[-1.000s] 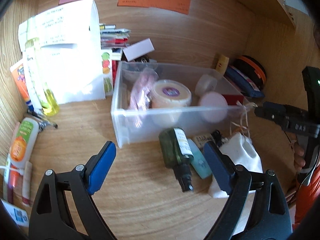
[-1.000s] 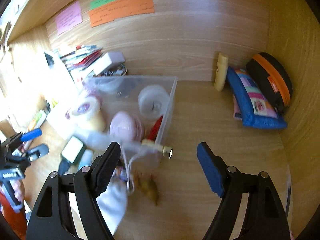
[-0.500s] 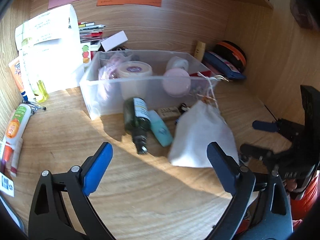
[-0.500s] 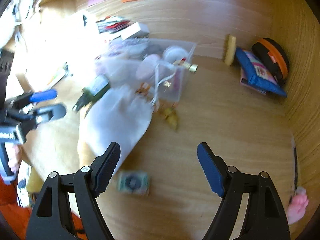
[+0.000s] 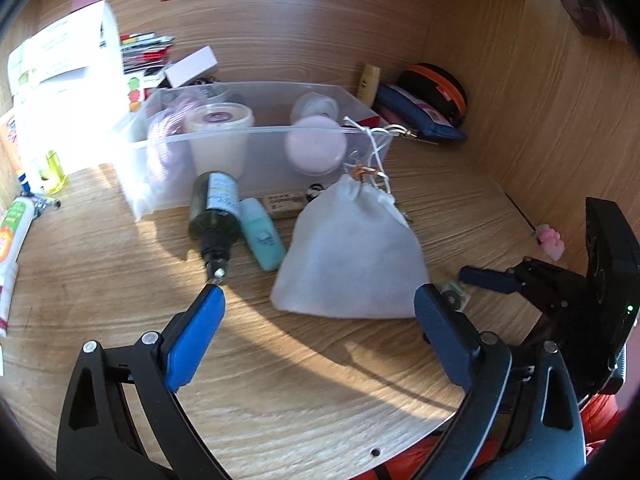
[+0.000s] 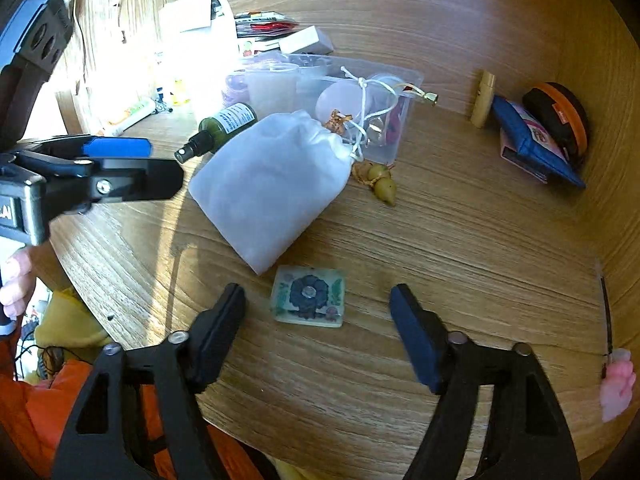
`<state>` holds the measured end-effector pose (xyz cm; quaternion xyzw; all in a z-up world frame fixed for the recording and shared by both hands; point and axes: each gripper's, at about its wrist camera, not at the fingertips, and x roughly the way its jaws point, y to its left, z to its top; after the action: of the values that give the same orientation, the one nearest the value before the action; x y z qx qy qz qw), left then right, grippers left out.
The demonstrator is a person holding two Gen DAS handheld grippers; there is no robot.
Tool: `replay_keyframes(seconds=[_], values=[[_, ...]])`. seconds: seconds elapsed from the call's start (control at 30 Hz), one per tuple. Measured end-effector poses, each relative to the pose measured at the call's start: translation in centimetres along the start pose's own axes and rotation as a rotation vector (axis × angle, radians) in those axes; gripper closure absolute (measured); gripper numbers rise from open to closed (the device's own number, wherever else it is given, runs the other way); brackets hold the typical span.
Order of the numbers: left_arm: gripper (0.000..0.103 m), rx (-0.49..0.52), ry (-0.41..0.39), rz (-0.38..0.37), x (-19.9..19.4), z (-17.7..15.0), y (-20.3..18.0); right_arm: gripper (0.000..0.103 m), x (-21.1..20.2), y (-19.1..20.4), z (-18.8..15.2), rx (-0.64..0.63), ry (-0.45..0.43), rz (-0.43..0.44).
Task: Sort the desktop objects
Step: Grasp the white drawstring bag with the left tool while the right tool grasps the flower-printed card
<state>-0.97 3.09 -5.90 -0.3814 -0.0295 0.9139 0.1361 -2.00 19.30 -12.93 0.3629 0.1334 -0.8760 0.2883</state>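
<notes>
A white drawstring pouch (image 5: 352, 252) lies on the wooden desk, also in the right wrist view (image 6: 272, 184). A small square flower tile (image 6: 308, 295) lies between the fingers of my right gripper (image 6: 318, 300), which is open and empty. My left gripper (image 5: 316, 308) is open and empty, just short of the pouch. A dark green spray bottle (image 5: 214, 208) and a teal tube (image 5: 262, 234) lie left of the pouch. A clear plastic bin (image 5: 256, 168) holds jars and round items behind them.
A blue pouch (image 6: 532, 144) and an orange-black case (image 6: 560, 114) sit at the back right. Papers, tubes and bottles (image 5: 16, 232) crowd the left. A pink charm (image 5: 552, 242) hangs at the right wall. A yellow gourd charm (image 6: 384, 188) lies beside the pouch.
Both grippers have pulled back from the bin toward the desk's front edge. The right gripper has swung round and now frames the flower tile. The pouch lies still.
</notes>
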Motion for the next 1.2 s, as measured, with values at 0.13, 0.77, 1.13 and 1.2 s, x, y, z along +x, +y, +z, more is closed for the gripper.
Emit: replay_keyframes(seconds=[0.13, 0.77, 1.13, 1.2], values=[[0.006, 0.018, 0.015, -0.01, 1.2, 1.1, -0.8, 0.069, 0.1, -0.2, 0.2, -0.006, -0.003, 0.029], [0.003, -0.031, 0.191, -0.115, 9.2, 3.4, -2.4, 0.072, -1.9, -8.0, -0.7, 0.151, -0.051, -0.018], [0.033, 0.107, 0.172, -0.025, 10.3, 2.4, -4.0, 0.072, -2.7, -9.1, -1.1, 0.183, -0.079, 0.012], [0.042, 0.119, 0.166, -0.026, 9.9, 2.3, -3.7, 0.072, -3.0, -9.0, -0.9, 0.18, -0.09, 0.016]])
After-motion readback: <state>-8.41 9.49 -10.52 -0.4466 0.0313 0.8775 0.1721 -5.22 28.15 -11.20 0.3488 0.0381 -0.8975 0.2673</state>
